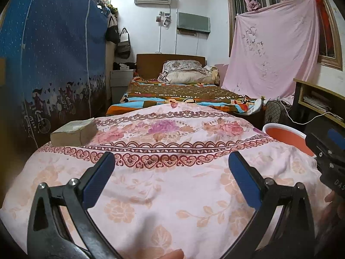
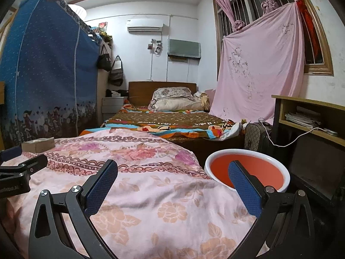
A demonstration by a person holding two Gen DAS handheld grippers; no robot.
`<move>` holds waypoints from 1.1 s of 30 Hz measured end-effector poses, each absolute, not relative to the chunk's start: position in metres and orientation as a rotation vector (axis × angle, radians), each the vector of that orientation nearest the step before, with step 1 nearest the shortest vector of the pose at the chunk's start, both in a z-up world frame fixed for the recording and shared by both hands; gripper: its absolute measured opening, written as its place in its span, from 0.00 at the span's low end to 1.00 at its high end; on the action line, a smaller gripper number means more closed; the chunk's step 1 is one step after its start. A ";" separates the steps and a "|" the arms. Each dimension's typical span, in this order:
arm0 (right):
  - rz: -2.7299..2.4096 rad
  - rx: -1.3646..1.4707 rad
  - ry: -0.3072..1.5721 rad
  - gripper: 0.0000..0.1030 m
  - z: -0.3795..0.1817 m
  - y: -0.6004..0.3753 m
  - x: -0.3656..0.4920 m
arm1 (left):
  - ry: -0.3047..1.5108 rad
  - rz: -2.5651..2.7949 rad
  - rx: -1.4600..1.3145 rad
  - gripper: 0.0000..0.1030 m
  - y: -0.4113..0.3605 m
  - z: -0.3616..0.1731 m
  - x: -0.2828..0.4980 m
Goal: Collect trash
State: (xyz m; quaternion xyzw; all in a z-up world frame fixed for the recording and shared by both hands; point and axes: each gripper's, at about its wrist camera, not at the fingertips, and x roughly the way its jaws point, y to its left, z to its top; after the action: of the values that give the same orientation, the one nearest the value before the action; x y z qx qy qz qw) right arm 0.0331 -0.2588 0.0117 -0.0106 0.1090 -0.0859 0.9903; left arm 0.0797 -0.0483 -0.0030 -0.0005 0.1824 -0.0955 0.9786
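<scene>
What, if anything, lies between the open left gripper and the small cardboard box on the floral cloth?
Nothing visible. The left gripper hovers open over the floral cloth, and the cardboard box sits ahead to its left with only bare cloth between. The red basin is off to the right.

Two wrist views, side by side, facing down the room

Both are looking low and close over the floral cloth (image 1: 172, 183) ahead of their tongs, sharing the bed (image 2: 163, 123) beyond.
</scene>
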 end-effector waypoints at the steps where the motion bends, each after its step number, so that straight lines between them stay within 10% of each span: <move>1: -0.173 -0.022 0.218 1.00 0.012 -0.259 0.033 | 0.362 -0.194 0.000 0.86 -0.048 -0.003 0.078; 33: -0.176 -0.020 0.208 1.00 0.013 -0.257 0.032 | 0.328 -0.197 0.004 0.86 -0.049 -0.002 0.072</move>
State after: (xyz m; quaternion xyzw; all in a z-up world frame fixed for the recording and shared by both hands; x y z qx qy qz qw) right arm 0.0317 -0.2572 0.0130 -0.0102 0.1035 -0.0878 0.9907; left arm 0.0723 -0.0493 -0.0021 0.0018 0.1628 -0.0978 0.9818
